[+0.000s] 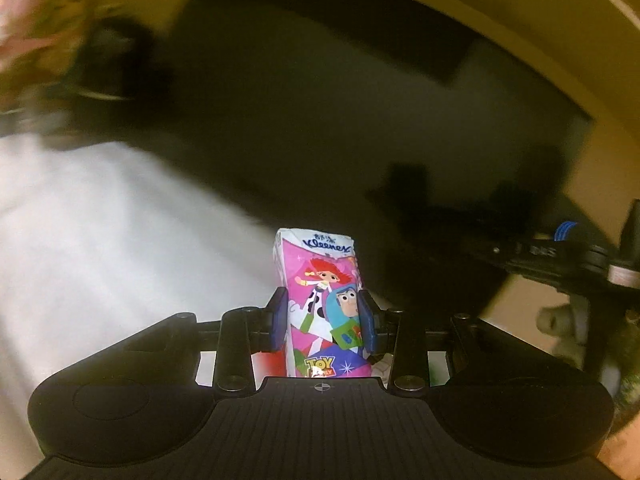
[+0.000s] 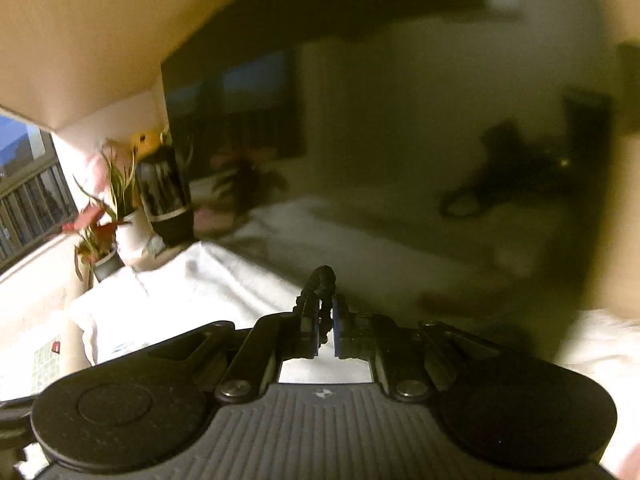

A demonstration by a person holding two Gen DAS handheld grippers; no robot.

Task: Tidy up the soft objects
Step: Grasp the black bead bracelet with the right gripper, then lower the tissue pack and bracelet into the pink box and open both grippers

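Observation:
A pink Kleenex tissue pack [image 1: 320, 280] with cartoon figures stands upright between the blue pads of my left gripper [image 1: 322, 304], which is shut on its sides and holds it above a white cloth [image 1: 100, 240]. In the right wrist view my right gripper [image 2: 326, 306] is shut, and a thin black braided band [image 2: 322, 278] sticks up in a small loop from between its fingertips. What hangs below the fingers is hidden.
Potted plants [image 2: 108, 208] and a dark cylindrical vase [image 2: 166, 196] stand at the left end of the white-covered surface [image 2: 224, 280]. A dark wall lies ahead in both views. A black device with blue parts [image 1: 560, 252] reaches in from the right.

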